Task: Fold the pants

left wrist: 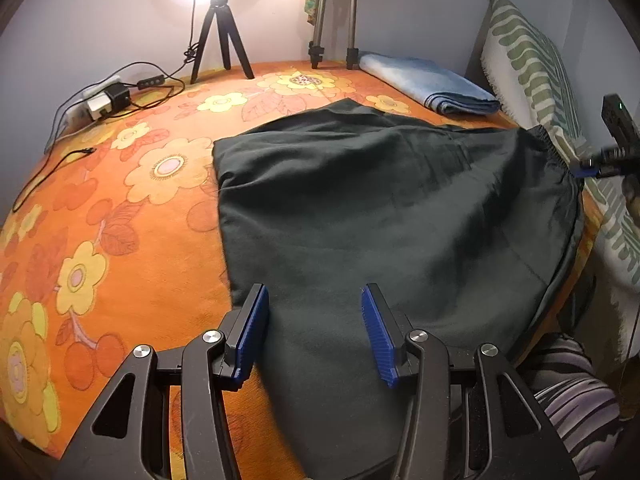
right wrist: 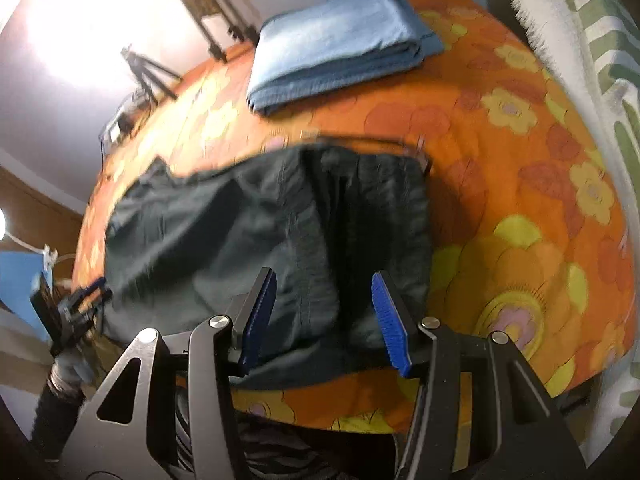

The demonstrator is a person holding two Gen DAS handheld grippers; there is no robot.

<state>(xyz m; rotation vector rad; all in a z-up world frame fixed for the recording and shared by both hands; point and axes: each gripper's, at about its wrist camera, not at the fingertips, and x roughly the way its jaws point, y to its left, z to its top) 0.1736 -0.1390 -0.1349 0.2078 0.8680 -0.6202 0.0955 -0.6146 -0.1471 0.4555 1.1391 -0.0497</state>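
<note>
Dark pants [left wrist: 380,208] lie spread flat on an orange flowered bedspread [left wrist: 120,208], the elastic waistband toward the right in the left wrist view. My left gripper [left wrist: 314,290] hovers over the near left part of the pants, jaws apart, blue pads not pressing the cloth. In the right wrist view, which is blurred, the pants [right wrist: 260,232] lie across the bedspread [right wrist: 500,184]. My right gripper [right wrist: 324,274] stands open above their near end, nothing pinched. The right gripper [left wrist: 600,160] also shows at the waistband's edge, and the left gripper [right wrist: 80,300] at the pants' far left.
A folded blue cloth [left wrist: 432,80] [right wrist: 336,44] lies at the back of the bed. Two tripods [left wrist: 220,36] [left wrist: 336,12] stand by the wall, with a power strip and cables [left wrist: 100,100] at the left. A green-and-white patterned cushion [left wrist: 532,68] [right wrist: 592,40] lines the right side.
</note>
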